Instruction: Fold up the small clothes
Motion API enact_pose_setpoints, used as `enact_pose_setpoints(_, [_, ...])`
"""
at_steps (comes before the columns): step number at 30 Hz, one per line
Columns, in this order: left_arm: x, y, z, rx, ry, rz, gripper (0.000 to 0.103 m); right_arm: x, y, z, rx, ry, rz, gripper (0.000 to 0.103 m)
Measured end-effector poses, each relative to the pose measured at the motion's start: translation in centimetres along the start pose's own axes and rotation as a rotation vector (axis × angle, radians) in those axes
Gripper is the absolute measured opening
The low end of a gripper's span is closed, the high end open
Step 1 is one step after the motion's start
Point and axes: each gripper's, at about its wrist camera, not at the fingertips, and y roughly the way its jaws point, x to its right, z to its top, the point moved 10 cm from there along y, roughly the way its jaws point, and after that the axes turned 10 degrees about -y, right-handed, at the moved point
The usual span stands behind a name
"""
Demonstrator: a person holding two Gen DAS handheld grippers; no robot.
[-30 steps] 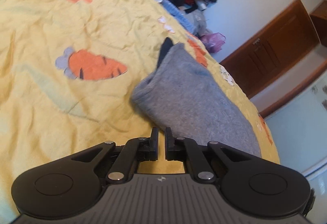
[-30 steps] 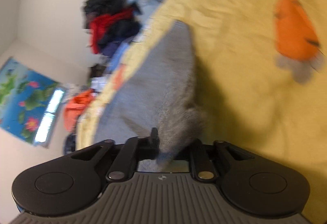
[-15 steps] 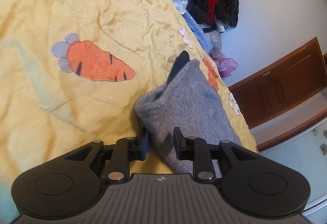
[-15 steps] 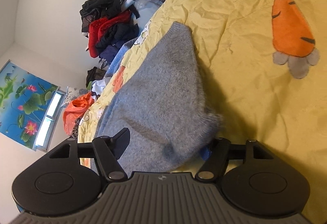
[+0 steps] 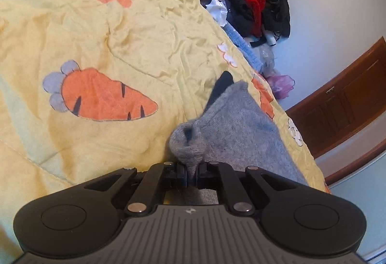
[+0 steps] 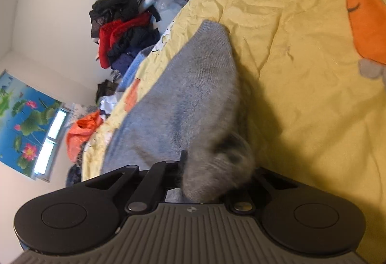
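Note:
A grey knitted garment (image 5: 236, 124) lies near the edge of a yellow quilt (image 5: 96, 30) with carrot and flower patches. My left gripper (image 5: 191, 174) is shut on a bunched corner of the garment. In the right wrist view the same grey garment (image 6: 193, 95) stretches away from my right gripper (image 6: 212, 177), which is shut on a thick bunch of its near edge. The fabric covers the right gripper's fingertips.
A pile of red, black and blue clothes (image 5: 251, 3) sits past the quilt's far edge, with a purple bag (image 5: 281, 85) beside it. A brown wooden cabinet (image 5: 345, 100) stands by the wall. An orange bag (image 6: 82, 133) lies below a window.
Both grippers have closed on the grey garment: the left one was slightly open around the corner half a second ago, the right one wide open over the near edge.

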Motion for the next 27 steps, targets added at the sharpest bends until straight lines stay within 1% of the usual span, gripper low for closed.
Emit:
enact_pose_setpoints(3, [1.1,-2.5,0.2,0.004,0.025,-0.062,0.004,-1.0,-1.2,0.7,0.007,-0.038,0.012,0.012])
enact_pose_setpoints(5, [1.7,-4.8,0.1,0.003,0.058,-0.108,0.004,-1.9,-2.9,1.0,0.022,-0.067,0.043,0.011])
enact_pose_setpoints(7, [1.6,-6.9,-0.5,-0.013,0.081,-0.137,0.004,-2.4,-4.7,0.7,0.016,-0.062,0.088,0.011])
enact_pose_setpoints(10, [-0.3,-9.7,-2.2,-0.049,0.126,-0.119,0.004,-1.5,-7.5,-1.0,-0.011,-0.045,0.102,0.011])
enact_pose_setpoints(11, [-1.2,-10.4,-2.9,-0.064,0.157,-0.097,0.004,-0.9,-8.1,-1.9,-0.028,-0.043,0.090,0.012])
enact_pose_setpoints(13, [-3.2,-11.1,-4.5,-0.106,0.246,-0.037,0.006,0.8,-8.8,-3.9,-0.090,-0.074,0.013,0.015])
enact_pose_setpoints(14, [-4.2,-11.4,-5.1,-0.133,0.276,0.001,0.009,1.7,-9.1,-4.7,-0.115,-0.081,-0.029,0.013])
enact_pose_setpoints(15, [-5.1,-11.7,-5.5,-0.159,0.308,0.039,0.012,2.0,-9.6,-4.9,-0.106,-0.073,-0.019,0.015])
enact_pose_setpoints(16, [-5.2,-12.4,-5.6,-0.167,0.350,0.052,0.012,2.3,-10.3,-4.6,-0.085,-0.067,-0.039,0.019])
enact_pose_setpoints(17, [-4.5,-13.3,-5.6,-0.154,0.414,0.051,0.012,2.4,-11.0,-3.9,-0.051,-0.084,-0.090,0.032])
enact_pose_setpoints(18, [-3.4,-14.4,-5.3,-0.113,0.502,0.044,0.014,2.3,-11.7,-2.8,-0.005,-0.123,-0.164,0.054])
enact_pose_setpoints(19, [-2.2,-15.3,-4.7,-0.043,0.574,0.042,0.019,1.8,-12.3,-1.5,0.050,-0.177,-0.229,0.063])
enact_pose_setpoints(20, [-0.9,-15.9,-4.0,0.032,0.625,0.045,0.043,0.8,-12.4,-0.4,0.085,-0.254,-0.253,0.074])
enact_pose_setpoints(21, [0.5,-15.6,-3.3,0.095,0.667,0.049,0.093,-0.4,-11.8,0.4,0.093,-0.338,-0.267,0.077])
enact_pose_setpoints(22, [1.5,-14.9,-2.8,0.145,0.696,0.059,0.103,-1.6,-10.8,1.1,0.090,-0.416,-0.296,0.077])
enact_pose_setpoints(23, [2.2,-13.9,-2.4,0.187,0.716,0.081,0.103,-2.7,-9.4,1.6,0.081,-0.490,-0.329,0.077])
enact_pose_setpoints(24, [2.8,-12.3,-2.1,0.198,0.734,0.112,0.103,-3.6,-7.7,1.9,0.061,-0.566,-0.363,0.076])
enact_pose_setpoints(26, [3.4,-8.9,-2.6,0.164,0.763,0.140,0.103,-4.7,-4.4,2.5,0.034,-0.681,-0.438,0.075])
enact_pose_setpoints(27, [3.1,-7.3,-3.1,0.152,0.771,0.169,0.103,-4.9,-3.1,2.7,0.024,-0.707,-0.468,0.075])
